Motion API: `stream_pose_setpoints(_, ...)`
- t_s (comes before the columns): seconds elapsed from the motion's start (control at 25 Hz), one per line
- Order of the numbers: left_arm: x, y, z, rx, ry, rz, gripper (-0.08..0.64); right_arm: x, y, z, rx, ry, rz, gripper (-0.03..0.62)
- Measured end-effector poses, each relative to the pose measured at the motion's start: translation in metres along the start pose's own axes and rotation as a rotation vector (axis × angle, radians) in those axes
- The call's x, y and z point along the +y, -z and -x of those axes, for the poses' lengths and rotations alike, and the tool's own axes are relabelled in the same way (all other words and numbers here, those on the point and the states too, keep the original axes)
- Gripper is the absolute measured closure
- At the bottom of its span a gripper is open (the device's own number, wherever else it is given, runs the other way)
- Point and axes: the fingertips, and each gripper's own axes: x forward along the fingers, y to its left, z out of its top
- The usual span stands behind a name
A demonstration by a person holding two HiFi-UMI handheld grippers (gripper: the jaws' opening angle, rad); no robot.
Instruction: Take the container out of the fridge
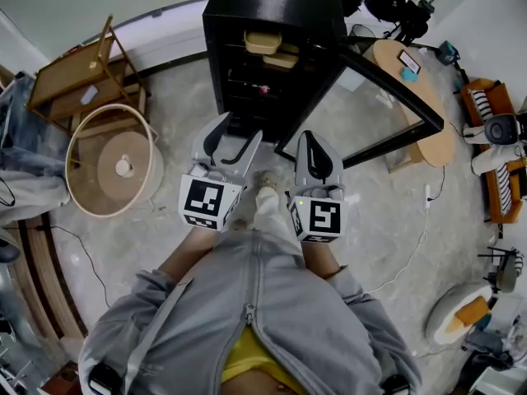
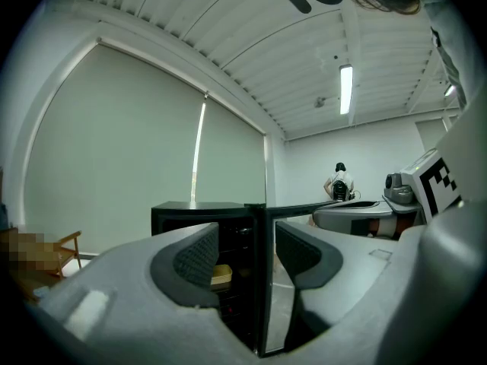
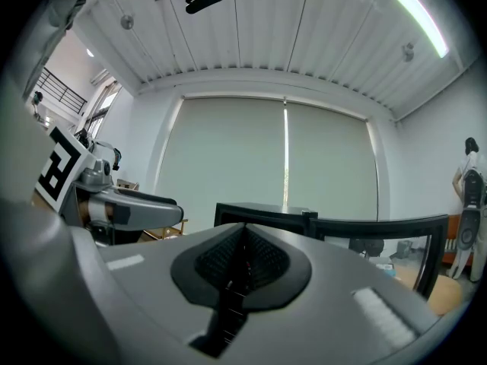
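Fridge (image 1: pixel 272 2) door (image 1: pixel 375 105) open; container (image 1: pixel 263 42) not yet taken from shelf. Left tongs (image 1: pixel 239 130) apart, empty; right tongs (image 1: pixel 309 142) together, both short of fridge.

1. The left tool (image 1: pixel 233 141) is held level and points toward the far side. Its jaws stand apart, with an open gap between the dark ribbed pads (image 2: pixel 199 255).
2. The right tool (image 1: pixel 309 142) sits just to the right of it, also level and pointing far. Its jaws are closed, the pads (image 3: pixel 228 261) meeting along a thin seam.
3. The left marker cube (image 1: pixel 210 202) and the right marker cube (image 1: pixel 317 218) sit at the tools' near ends.
4. The left forearm (image 1: pixel 188 252) and right forearm (image 1: pixel 323 259) reach forward side by side out of grey sleeves (image 1: pixel 148 303).
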Motion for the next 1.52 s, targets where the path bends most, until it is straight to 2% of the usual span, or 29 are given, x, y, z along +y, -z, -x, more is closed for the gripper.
stream_pose_setpoints(0.44,0.041,0.006,-0.115,0.013,-0.066,-0.015,0.299,-0.06,0.018,-0.114,-0.019,-0.088,0.019,0.592)
stream_pose_setpoints(0.68,0.053,0.016,-0.164,0.027,-0.12,-0.015,0.285,-0.085,0.034,-0.161,-0.007,-0.17,0.023,0.592)
stream_pose_setpoints(1.0,0.078,0.033,-0.206,0.024,-0.196,0.012,0.235,-0.086,0.056,-0.204,0.021,-0.287,0.039,0.591)
stream_pose_setpoints(1.36,0.102,0.069,-0.23,0.065,-0.216,0.06,0.176,-0.083,0.078,-0.224,0.08,-0.292,0.004,0.587)
stream_pose_setpoints(1.52,0.114,0.088,-0.243,0.117,-0.209,0.074,0.143,-0.081,0.077,-0.236,0.094,-0.269,0.008,0.586)
